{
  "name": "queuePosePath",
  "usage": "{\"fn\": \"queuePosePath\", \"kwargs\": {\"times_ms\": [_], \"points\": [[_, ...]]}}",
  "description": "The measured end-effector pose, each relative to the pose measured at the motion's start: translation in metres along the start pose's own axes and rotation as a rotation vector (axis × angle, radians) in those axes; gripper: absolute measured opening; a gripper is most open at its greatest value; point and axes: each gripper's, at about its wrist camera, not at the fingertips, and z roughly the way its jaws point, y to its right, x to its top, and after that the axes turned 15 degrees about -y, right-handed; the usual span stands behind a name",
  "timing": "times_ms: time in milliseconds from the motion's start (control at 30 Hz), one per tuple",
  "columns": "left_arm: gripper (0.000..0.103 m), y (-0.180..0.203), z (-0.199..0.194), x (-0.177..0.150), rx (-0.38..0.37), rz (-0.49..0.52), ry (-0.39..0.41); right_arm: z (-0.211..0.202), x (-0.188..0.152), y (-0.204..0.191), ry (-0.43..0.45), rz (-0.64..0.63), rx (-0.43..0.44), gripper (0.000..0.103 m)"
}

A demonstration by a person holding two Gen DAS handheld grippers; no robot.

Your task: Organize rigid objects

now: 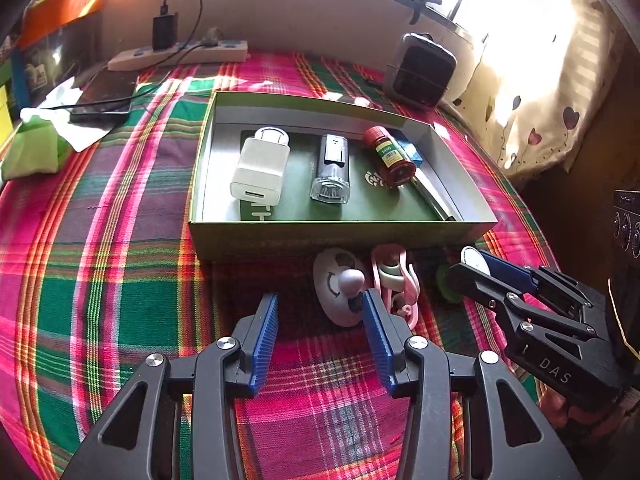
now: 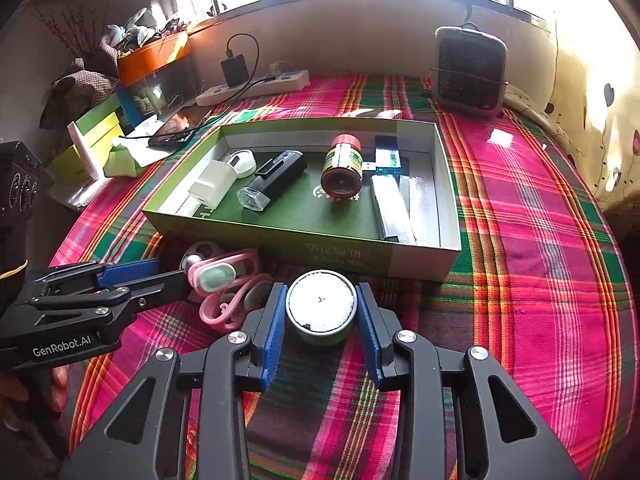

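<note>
A green cardboard box [image 1: 332,234] [image 2: 304,246] on the plaid cloth holds a white charger [image 1: 260,168] [image 2: 212,188], a black clear-tipped device [image 1: 331,168] [image 2: 272,180], a red-capped bottle [image 1: 390,156] [image 2: 342,168] and a metal bar [image 2: 394,208]. In front of the box lie a white smiley-face object [image 1: 336,280] [image 2: 200,250] and pink clips [image 1: 396,280] [image 2: 228,280]. My left gripper [image 1: 320,308] [image 2: 164,274] is open just before the smiley object. My right gripper [image 2: 322,300] [image 1: 466,266] is shut on a small round white-lidded green tin [image 2: 322,308].
A small black fan [image 1: 420,70] [image 2: 470,70] stands behind the box at the right. A power strip with a black charger [image 1: 176,54] [image 2: 256,82], a phone [image 1: 104,100] and green and white packets [image 1: 36,148] [image 2: 92,144] sit at the back left.
</note>
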Motion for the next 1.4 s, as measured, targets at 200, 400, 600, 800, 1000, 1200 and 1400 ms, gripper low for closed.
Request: {"fn": "queuePosePath", "kwargs": {"times_ms": [200, 400, 600, 800, 1000, 1200, 1400], "points": [[0.044, 0.008, 0.007, 0.008, 0.023, 0.011, -0.005, -0.003, -0.003, 0.014, 0.007, 0.033, 0.002, 0.036], [0.044, 0.014, 0.010, 0.012, 0.057, 0.018, -0.001, -0.006, -0.005, 0.023, 0.014, 0.051, 0.004, 0.036], [0.044, 0.013, 0.011, 0.013, 0.052, 0.002, 0.011, -0.005, -0.005, 0.024, 0.018, 0.046, 0.008, 0.036], [0.043, 0.012, 0.011, 0.013, 0.054, 0.001, 0.018, -0.005, -0.006, 0.024, 0.018, 0.046, 0.008, 0.036], [0.036, 0.009, 0.009, 0.011, 0.044, -0.008, 0.022, -0.005, -0.006, 0.024, 0.018, 0.045, 0.006, 0.036], [0.032, 0.008, 0.007, 0.009, 0.034, -0.007, 0.030, -0.006, -0.006, 0.023, 0.018, 0.043, 0.000, 0.036], [0.032, 0.007, 0.007, 0.009, 0.029, -0.009, 0.033, -0.005, -0.006, 0.023, 0.019, 0.042, 0.000, 0.036]]}}
